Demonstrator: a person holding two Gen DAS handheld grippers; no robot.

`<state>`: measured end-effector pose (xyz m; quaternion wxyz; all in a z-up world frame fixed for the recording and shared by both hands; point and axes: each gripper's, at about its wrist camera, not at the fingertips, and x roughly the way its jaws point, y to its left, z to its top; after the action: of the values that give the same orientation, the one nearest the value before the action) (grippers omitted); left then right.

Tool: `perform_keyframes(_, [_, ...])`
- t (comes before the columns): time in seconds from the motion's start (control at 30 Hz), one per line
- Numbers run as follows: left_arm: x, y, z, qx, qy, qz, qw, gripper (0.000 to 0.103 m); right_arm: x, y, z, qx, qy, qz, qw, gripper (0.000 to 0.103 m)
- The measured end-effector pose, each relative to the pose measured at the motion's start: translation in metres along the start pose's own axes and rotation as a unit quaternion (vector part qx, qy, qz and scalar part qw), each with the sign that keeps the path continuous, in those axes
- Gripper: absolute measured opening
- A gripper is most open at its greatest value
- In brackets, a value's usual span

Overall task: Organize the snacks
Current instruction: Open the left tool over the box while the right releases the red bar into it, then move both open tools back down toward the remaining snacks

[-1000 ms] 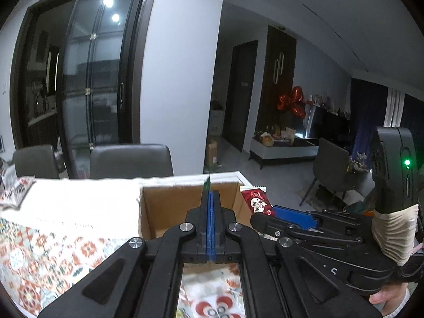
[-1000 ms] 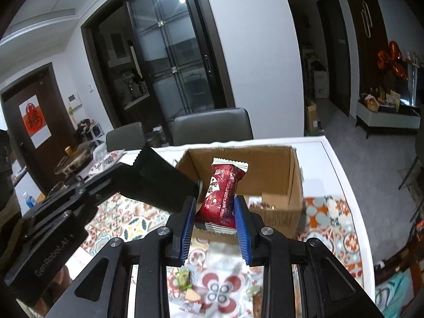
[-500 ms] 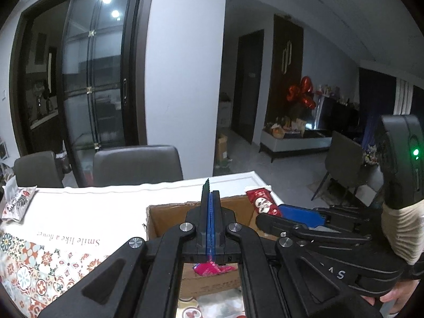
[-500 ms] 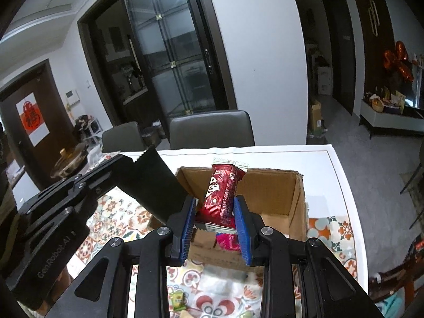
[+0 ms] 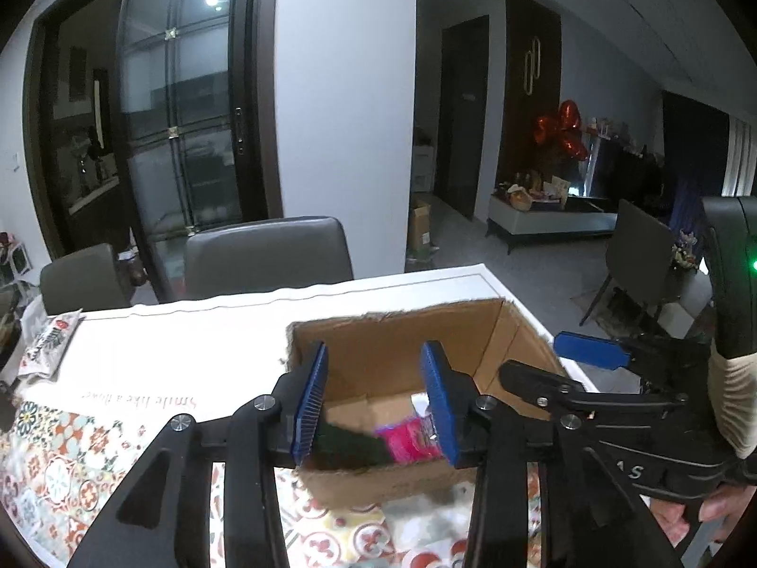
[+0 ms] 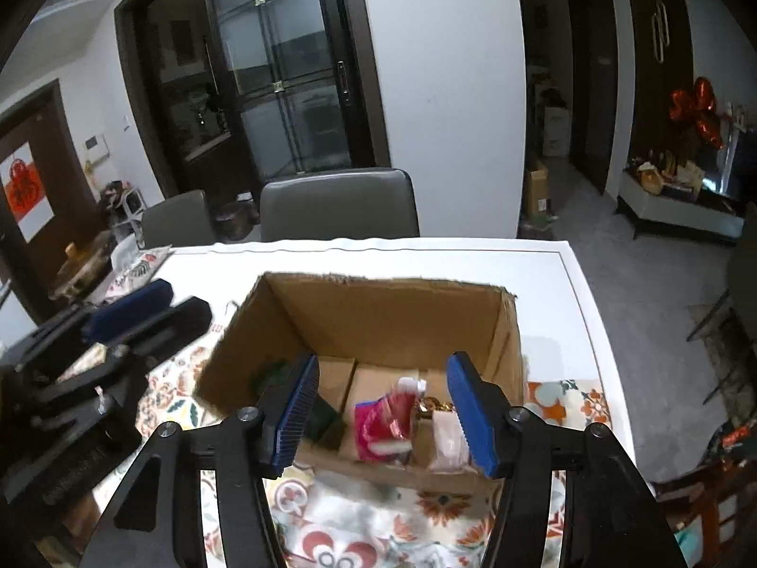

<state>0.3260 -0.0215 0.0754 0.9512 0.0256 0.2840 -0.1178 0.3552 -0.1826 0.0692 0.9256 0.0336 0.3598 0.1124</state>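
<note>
An open cardboard box (image 5: 378,355) (image 6: 369,317) stands on the table. Inside it lie a dark green packet (image 5: 350,442) (image 6: 326,421), a pink packet (image 5: 409,435) and a red packet (image 6: 385,419), blurred, with a pale packet (image 6: 447,440) beside it. My left gripper (image 5: 374,402) is open and empty above the box's near edge. My right gripper (image 6: 385,419) is open and empty over the box; it also shows in the left wrist view (image 5: 591,352), and the left gripper shows in the right wrist view (image 6: 132,307).
The table has a white runner (image 5: 165,355) and a patterned floral cloth (image 5: 61,464). A snack bag (image 5: 47,341) lies at the far left. Two grey chairs (image 5: 265,255) stand behind the table. The table's right edge (image 6: 582,293) drops to the floor.
Both grippers have opened. The left let go of the dark green packet and the right let go of the red packet; both packets now lie in the box.
</note>
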Motion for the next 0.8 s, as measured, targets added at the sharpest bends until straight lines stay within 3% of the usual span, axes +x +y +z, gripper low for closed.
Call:
perform_keyframes(0.13, [-0.016, 0.007, -0.016, -0.002, 0.005, 0.010, 0.9999, 0.046, -0.012, 0.008, -0.018, -0.017, -0.007, -0.009, 1.000, 0.066])
perform_keyframes(0.4, [-0.050, 0.019, -0.053, -0.003, 0.005, 0.014, 0.9999, 0.051, -0.029, 0.031, -0.055, -0.029, -0.027, 0.004, 0.999, 0.066])
perform_keyframes(0.53, [-0.060, 0.029, -0.068, -0.012, 0.011, 0.015, 0.9997, 0.052, -0.029, 0.056, -0.077, -0.072, -0.015, -0.001, 0.997, 0.066])
perform_keyframes(0.67, [-0.062, 0.034, -0.086, -0.007, 0.027, 0.021, 0.9994, 0.052, -0.028, 0.067, -0.096, -0.074, 0.003, 0.018, 0.997, 0.066])
perform_keyframes(0.73, [-0.062, 0.034, -0.095, -0.006, 0.037, 0.017, 0.9992, 0.052, -0.026, 0.068, -0.105, -0.067, 0.016, 0.031, 0.997, 0.079])
perform_keyframes(0.8, [-0.061, 0.037, -0.106, -0.011, 0.049, 0.013, 0.9986, 0.052, -0.023, 0.069, -0.115, -0.057, 0.024, 0.036, 0.997, 0.083])
